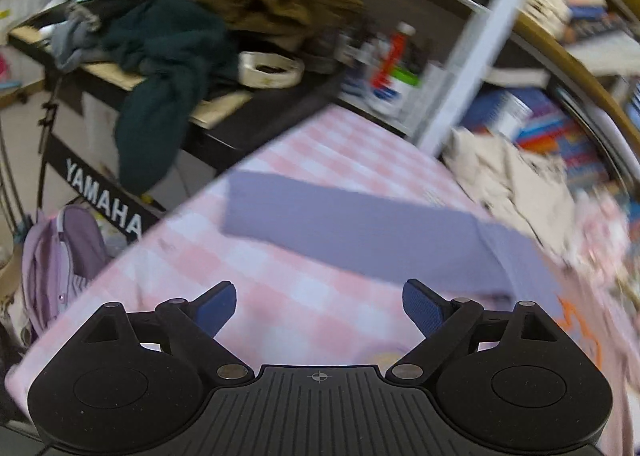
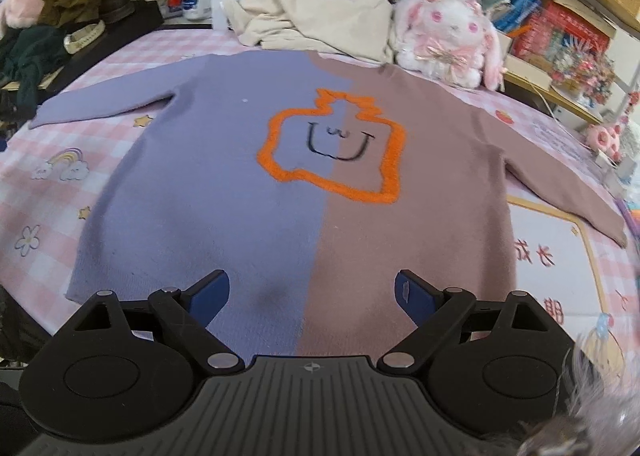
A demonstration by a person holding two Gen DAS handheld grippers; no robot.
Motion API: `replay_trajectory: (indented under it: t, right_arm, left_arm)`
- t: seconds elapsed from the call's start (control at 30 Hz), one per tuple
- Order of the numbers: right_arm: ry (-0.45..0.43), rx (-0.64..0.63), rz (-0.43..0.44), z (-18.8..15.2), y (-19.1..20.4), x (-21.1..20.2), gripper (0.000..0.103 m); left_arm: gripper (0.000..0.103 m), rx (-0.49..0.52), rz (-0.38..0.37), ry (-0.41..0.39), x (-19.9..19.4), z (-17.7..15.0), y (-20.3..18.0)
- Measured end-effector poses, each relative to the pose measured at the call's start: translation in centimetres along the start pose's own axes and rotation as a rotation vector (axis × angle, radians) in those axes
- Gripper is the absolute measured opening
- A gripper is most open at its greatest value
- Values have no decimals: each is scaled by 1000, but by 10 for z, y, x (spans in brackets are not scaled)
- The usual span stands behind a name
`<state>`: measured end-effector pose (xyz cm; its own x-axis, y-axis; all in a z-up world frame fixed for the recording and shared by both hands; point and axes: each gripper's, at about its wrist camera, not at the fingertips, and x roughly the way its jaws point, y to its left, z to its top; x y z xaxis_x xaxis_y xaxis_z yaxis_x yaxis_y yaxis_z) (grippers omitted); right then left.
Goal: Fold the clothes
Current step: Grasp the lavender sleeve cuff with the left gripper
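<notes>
Right gripper (image 2: pixel 312 294) jaws apart, level above sweater (image 2: pixel 280 184) hem, left gripper (image 1: pixel 319 308) jaws apart, tilted, beside its purple sleeve (image 1: pixel 352 232)

The sweater (image 2: pixel 304 184) lies flat and face up on the pink checked bedspread (image 2: pixel 52 192), hem nearest, neckline at the far side. Its left half is lavender, its right half dusty brown, and an orange outlined shape with a small black smiling face straddles the middle seam. Both sleeves are spread out sideways: the lavender sleeve (image 1: pixel 344 228) reaches toward the left edge, the brown sleeve (image 2: pixel 568 192) slopes out right.
</notes>
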<state>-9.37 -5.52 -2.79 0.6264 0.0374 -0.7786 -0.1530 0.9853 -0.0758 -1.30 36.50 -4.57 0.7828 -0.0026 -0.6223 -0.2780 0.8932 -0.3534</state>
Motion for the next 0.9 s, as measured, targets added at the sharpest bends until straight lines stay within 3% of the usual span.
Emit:
replay_trajectory:
  t: [0.1,0.2,0.23,0.27,0.4,0.7,0.9]
  right_arm:
    - [12,13,-30,-5,-6,-4,90]
    - [19,37,-65,-12,-14,-8,90]
    - [23,49,-78,-14,-17,-9,90]
    - [27,61,-90,-17,-20,-10,90]
    - [32,113,-136,-24,-34,-15,90]
    - [38,154,-153,-23,-48,-11,90]
    - [36,120,-130,-14,-48,-3,90]
  left_arm:
    - [78,-4,24,-12,20,11,9]
    - [48,8,61,-4,41,21,13]
    - [33,-2,89,-6,46,24,15]
    - [28,-13,115,-8,51,26,17]
    - [27,-82,154,-21,59,35,21]
    - [31,-66,232,-41,55,35,18]
    - [29,-179,83,-13,66,35,15]
